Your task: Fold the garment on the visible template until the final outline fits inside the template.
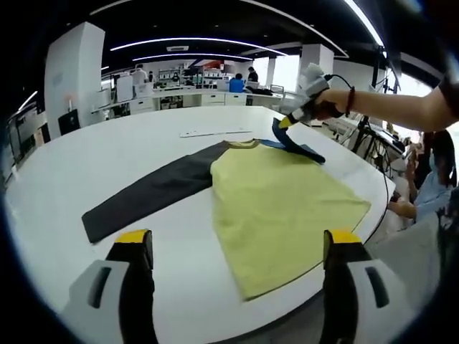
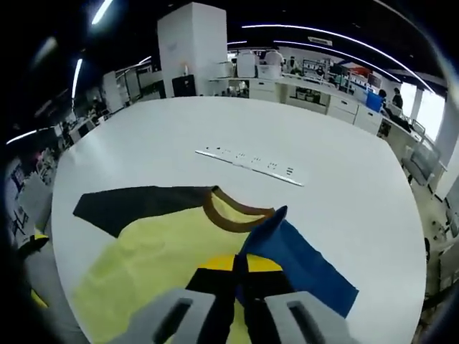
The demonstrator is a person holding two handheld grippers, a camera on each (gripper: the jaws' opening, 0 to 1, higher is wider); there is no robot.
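left gripper [image 1: 237, 247]: jaws rise from the bottom of the left gripper view, yellow-tipped, set wide apart, nothing between them. right gripper [image 2: 240, 276]: jaws pressed together at the bottom centre of the right gripper view, pinching a blue sleeve [image 2: 297, 261]. in the left gripper view it sits at upper right, gripped by a hand [image 1: 326, 107], bare forearm [image 1: 401, 107] reaching in from the right edge, dark band at the wrist.
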